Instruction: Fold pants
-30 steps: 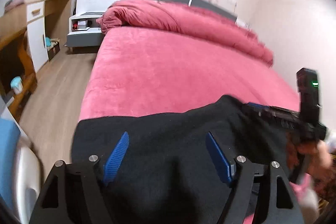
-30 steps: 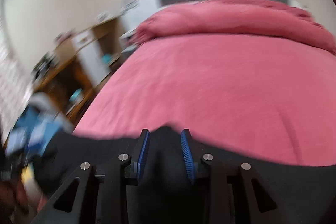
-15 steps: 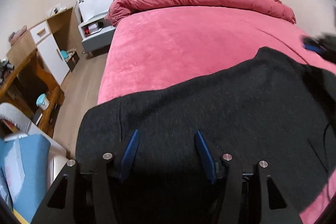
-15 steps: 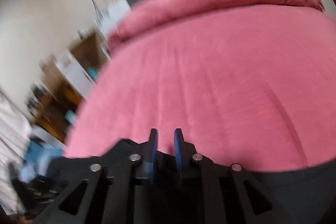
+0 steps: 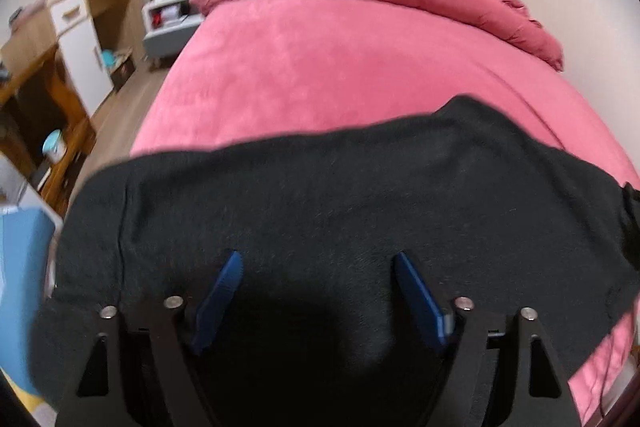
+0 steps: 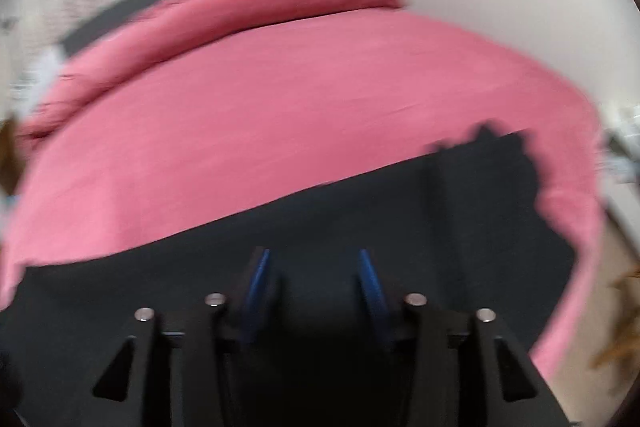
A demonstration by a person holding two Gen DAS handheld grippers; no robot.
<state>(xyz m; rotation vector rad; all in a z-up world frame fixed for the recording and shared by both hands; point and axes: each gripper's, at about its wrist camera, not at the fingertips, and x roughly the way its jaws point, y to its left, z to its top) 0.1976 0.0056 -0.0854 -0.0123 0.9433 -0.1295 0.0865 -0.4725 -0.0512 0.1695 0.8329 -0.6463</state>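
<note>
Black knit fabric pants [image 5: 320, 195] are spread across the near edge of the pink plush bed [image 5: 320, 67]. Left gripper [image 5: 318, 263] and right gripper [image 6: 314, 259] jaws, just opened, are released above the cloth.

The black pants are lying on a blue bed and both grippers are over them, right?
Not quite. The bed is pink, not blue; both wrist views show it. The rest holds: the black pants lie on it, with the left gripper and the right gripper over them.
</note>
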